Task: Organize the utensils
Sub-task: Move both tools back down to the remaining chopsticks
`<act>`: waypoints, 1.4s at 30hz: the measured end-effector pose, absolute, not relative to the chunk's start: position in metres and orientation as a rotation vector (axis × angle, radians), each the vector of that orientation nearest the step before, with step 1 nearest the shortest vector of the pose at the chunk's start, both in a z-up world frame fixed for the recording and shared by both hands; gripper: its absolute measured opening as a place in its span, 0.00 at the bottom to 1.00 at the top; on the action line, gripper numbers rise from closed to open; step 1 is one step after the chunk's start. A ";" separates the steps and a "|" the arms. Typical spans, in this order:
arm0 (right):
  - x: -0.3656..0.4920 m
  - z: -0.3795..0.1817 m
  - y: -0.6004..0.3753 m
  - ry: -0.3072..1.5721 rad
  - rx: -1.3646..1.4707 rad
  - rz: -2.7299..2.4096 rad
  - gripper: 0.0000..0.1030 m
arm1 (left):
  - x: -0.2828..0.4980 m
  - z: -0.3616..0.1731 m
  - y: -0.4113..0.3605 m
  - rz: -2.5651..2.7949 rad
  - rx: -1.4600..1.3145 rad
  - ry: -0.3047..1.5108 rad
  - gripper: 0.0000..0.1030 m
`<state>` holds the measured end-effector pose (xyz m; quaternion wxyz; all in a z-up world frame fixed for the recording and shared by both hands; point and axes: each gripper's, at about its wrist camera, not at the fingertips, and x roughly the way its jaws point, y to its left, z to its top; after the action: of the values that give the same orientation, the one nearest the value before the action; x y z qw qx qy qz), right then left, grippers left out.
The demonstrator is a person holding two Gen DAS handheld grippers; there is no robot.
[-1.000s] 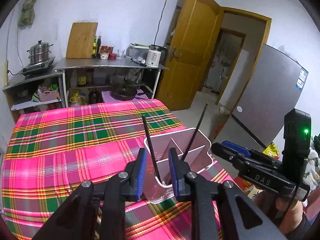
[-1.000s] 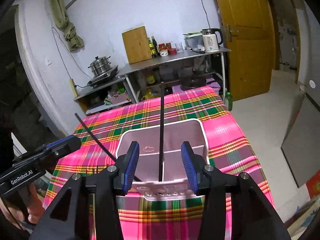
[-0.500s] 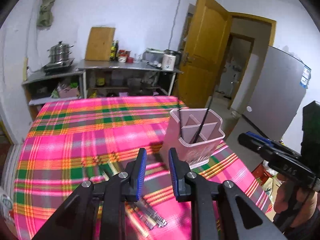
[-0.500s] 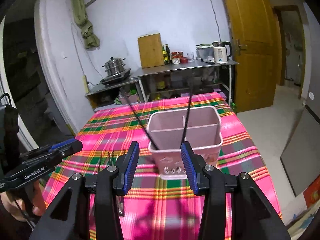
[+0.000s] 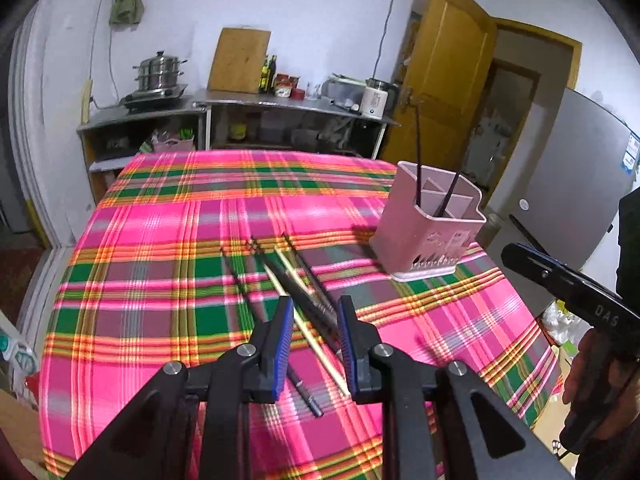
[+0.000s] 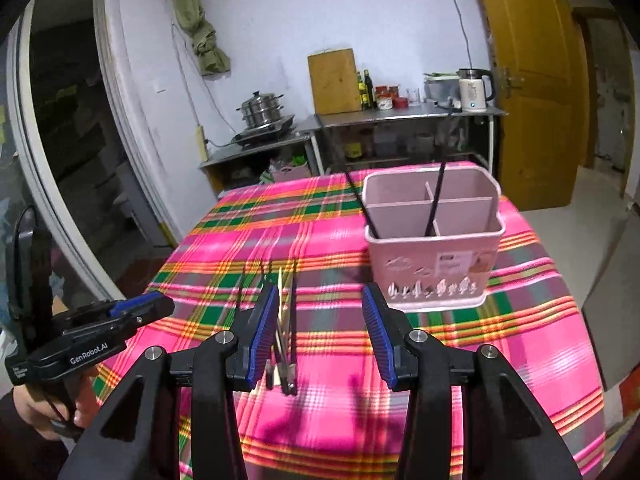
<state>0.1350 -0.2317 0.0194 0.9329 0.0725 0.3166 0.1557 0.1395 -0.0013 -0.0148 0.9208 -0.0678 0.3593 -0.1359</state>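
Note:
A pink divided utensil holder (image 5: 430,236) (image 6: 434,248) stands on the plaid tablecloth with two black chopsticks (image 5: 418,168) (image 6: 436,196) leaning in it. Several loose chopsticks (image 5: 304,296) (image 6: 286,320), black and pale wood, lie in a bundle on the cloth left of the holder. My left gripper (image 5: 314,340) is open and empty, just above the near end of the bundle. My right gripper (image 6: 320,336) is open and empty, above the cloth between the bundle and the holder. Each gripper shows at the edge of the other's view.
The table (image 5: 160,240) wears a pink and green plaid cloth; its right edge drops off beside the holder. Behind it stand metal shelves (image 5: 240,108) with a pot, a cutting board, bottles and a kettle. A yellow door (image 5: 444,72) and a grey fridge (image 5: 568,184) are at the right.
Both grippers have pulled back from the holder and let go of the two black chopsticks, which now stand in it. The left gripper has swung left and down over the loose bundle.

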 end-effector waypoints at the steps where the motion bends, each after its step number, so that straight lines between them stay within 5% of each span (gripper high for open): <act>1: 0.135 0.017 -0.229 0.656 0.150 0.320 0.43 | 0.138 -0.018 0.001 -0.276 -0.147 0.743 0.21; 13: 0.149 -0.004 -0.202 0.727 0.091 0.381 0.43 | 0.156 -0.046 0.015 -0.248 -0.217 0.805 0.21; 23: 0.174 -0.030 -0.174 0.789 0.033 0.425 0.27 | 0.204 -0.090 0.027 -0.200 -0.266 0.881 0.21; 39: 0.213 -0.062 -0.137 0.862 -0.016 0.491 0.16 | 0.261 -0.129 0.029 -0.131 -0.279 0.923 0.21; 42: 0.222 -0.068 -0.128 0.876 -0.024 0.510 0.15 | 0.263 -0.130 0.029 -0.124 -0.243 0.915 0.13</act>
<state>0.2223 -0.1277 -0.0680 0.8742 -0.0114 0.4197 0.2441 0.2630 0.0287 -0.1298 0.8882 -0.1171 0.4403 -0.0597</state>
